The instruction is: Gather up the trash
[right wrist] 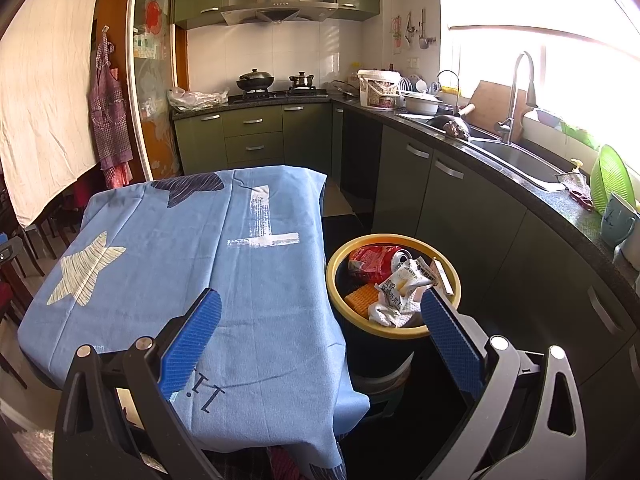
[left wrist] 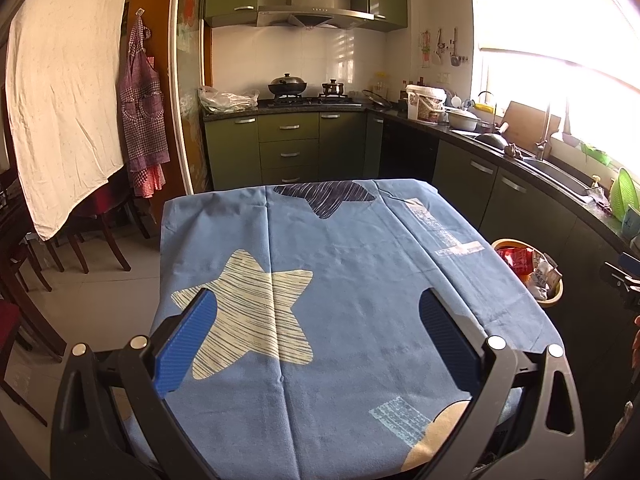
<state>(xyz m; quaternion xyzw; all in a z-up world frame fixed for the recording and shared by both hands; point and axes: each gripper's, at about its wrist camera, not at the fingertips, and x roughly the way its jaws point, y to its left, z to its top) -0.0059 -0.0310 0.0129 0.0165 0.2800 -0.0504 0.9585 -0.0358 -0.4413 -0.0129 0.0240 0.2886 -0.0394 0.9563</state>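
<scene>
Hovering over the blue star-printed cloth point(left wrist: 340, 280) that covers the counter, the left tongs point(left wrist: 320, 340) stand wide apart with nothing between their blue pads; no litter shows on the cloth ahead of them. Well off to their right, past the cloth's edge, sits the yellow-rimmed bin point(left wrist: 554, 300).

Moving rightward, the right tongs point(right wrist: 320, 332) are likewise spread and empty, their left finger over the hanging corner of the cloth and their right finger just in front of the bin point(right wrist: 360, 240), which stands on the floor below and slightly ahead. All the trash in view already lies inside it: a red wrapper point(right wrist: 370, 260) at the back, a crumpled white printed packet point(right wrist: 406, 280) in the middle, an orange ridged piece point(right wrist: 362, 298) to the front-left, and a wad of white tissue point(right wrist: 390, 314) nearest the tongs.

Judging by their look, these are feather-light, soft and crushable, the foil and plastic likely slick. Any of them is best pinched at a raised fold or crumpled ridge rather than a flat face, with a gentle squeeze. Whether more litter remains beyond these views cannot be told.
</scene>
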